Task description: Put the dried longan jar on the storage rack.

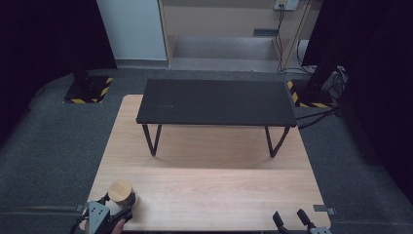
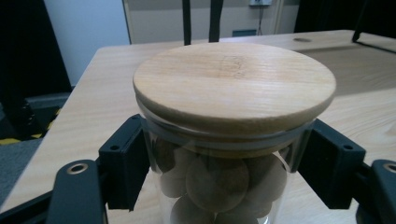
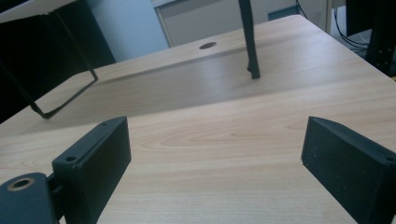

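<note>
A clear glass jar with a round wooden lid stands at the near left corner of the wooden table. Brown round discs fill the jar. My left gripper is shut on it, and its black pads press on the glass just under the lid from both sides. At the near right edge of the table my right gripper is open. Its jaws stand wide apart over bare wood in the right gripper view, with nothing between them.
A low black bench on thin metal legs stands across the far half of the table. One of its legs and a cable hole lie ahead of the right gripper. Dark carpet surrounds the table.
</note>
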